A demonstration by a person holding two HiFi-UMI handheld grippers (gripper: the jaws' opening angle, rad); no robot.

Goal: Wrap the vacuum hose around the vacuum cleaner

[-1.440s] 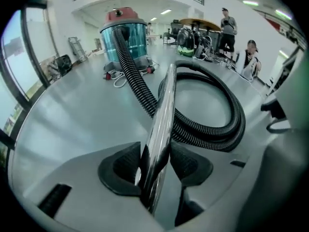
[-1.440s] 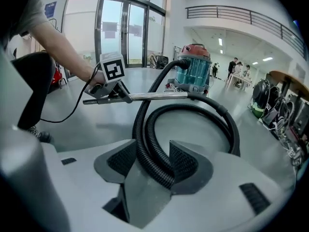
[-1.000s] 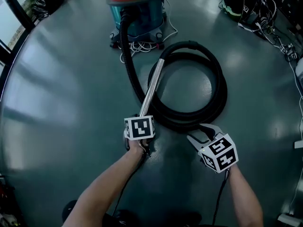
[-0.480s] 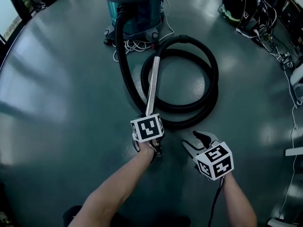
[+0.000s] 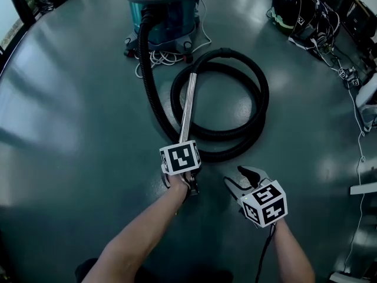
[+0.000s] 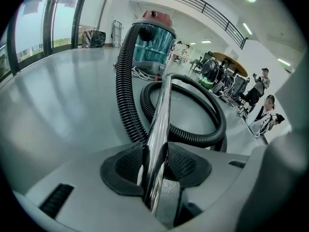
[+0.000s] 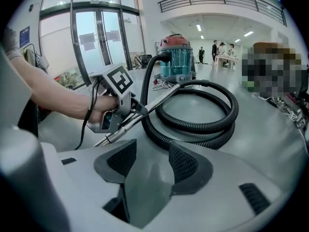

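A teal vacuum cleaner with a red top (image 5: 162, 10) stands at the far end of the floor. Its black ribbed hose (image 5: 259, 105) lies in a loop and ends in a chrome metal tube (image 5: 187, 108) that points toward me. My left gripper (image 5: 184, 144) is at the tube's near end. In the left gripper view its jaws (image 6: 155, 158) have just been closing, and the pads press on the tube (image 6: 161, 110). My right gripper (image 5: 242, 175) hovers open beside it, with nothing between its pads (image 7: 152, 163).
A white cable (image 5: 168, 56) lies coiled at the vacuum's base. A dark helmet and tangled cables (image 5: 291, 5) sit at the far right. People stand in the distance (image 6: 258, 86). Glass doors (image 7: 96, 37) line the left side.
The left gripper has shifted slightly to the right at the tube's near end. The hose loop sits a little higher and further left in the head view. The right gripper has barely moved.
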